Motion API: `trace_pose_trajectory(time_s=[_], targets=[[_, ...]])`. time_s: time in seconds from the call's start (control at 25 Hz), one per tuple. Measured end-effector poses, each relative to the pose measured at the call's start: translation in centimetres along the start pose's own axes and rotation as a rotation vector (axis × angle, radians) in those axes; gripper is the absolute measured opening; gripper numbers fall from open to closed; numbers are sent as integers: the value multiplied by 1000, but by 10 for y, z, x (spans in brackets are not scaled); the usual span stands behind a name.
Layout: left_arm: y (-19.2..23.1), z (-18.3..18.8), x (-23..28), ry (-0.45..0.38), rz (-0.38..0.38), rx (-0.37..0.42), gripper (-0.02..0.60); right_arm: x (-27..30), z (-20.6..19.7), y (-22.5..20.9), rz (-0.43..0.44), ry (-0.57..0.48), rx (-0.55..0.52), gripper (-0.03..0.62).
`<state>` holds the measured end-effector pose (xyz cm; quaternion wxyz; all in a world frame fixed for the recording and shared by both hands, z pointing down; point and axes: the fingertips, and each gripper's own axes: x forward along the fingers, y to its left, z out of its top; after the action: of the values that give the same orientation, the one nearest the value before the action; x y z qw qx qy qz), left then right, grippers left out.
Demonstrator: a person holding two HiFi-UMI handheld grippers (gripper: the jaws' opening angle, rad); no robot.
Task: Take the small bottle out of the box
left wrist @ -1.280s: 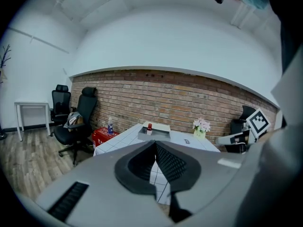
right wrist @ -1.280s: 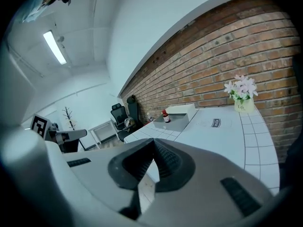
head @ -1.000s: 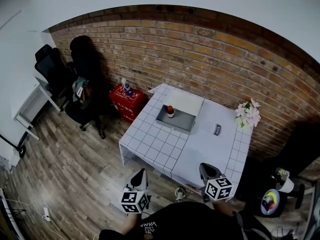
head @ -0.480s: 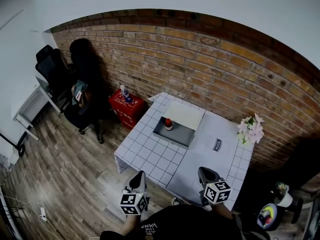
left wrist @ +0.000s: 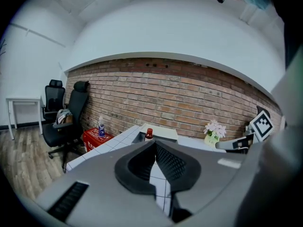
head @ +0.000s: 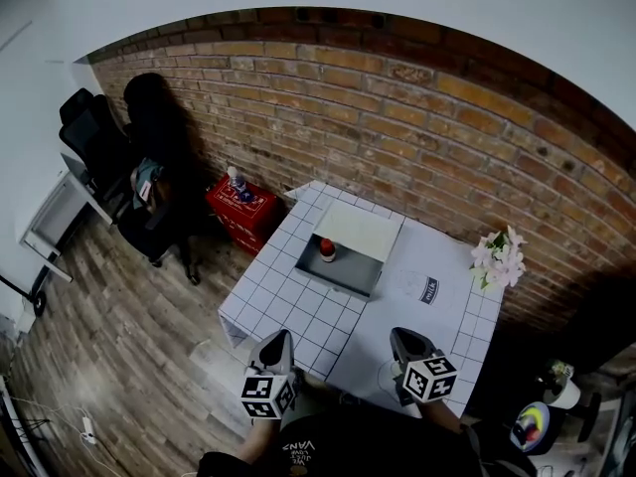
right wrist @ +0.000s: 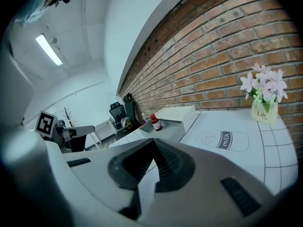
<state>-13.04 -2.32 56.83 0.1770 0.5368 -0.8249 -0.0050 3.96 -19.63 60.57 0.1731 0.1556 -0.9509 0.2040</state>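
A small brown bottle with a red cap (head: 327, 250) stands upright in the left part of a grey box (head: 348, 277) whose white lid is open toward the wall. The box sits at the far side of the white tiled table (head: 298, 306). My left gripper (head: 279, 337) hangs at the table's near edge, shut and empty. My right gripper (head: 402, 333) is beside it over the near edge, its jaws together with nothing between them. In the left gripper view the bottle (left wrist: 149, 134) shows just above the tips of the left gripper (left wrist: 155, 142). The right gripper view has the bottle (right wrist: 155, 122) far ahead.
A vase of pink flowers (head: 497, 251) stands at the table's far right and a milk picture (head: 429, 289) lies mid-table. A red crate with a water bottle (head: 241, 199) and black office chairs (head: 149, 167) are left of the table. The brick wall (head: 417, 137) runs behind.
The head view has drifted, so the table sits a little further left in the picture. Both grippers stay shut at the near edge; the bottle has not moved in the box.
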Motion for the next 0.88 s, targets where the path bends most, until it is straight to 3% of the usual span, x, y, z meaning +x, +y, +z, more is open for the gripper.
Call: trace_pose_trajectory(time_s=[0.48, 0.88], targets=[[21, 27, 71, 57, -211, 84, 12, 13, 5, 4, -180, -66, 103, -2], [38, 50, 125, 89, -390, 203, 12, 33, 10, 24, -323, -140, 175, -2]])
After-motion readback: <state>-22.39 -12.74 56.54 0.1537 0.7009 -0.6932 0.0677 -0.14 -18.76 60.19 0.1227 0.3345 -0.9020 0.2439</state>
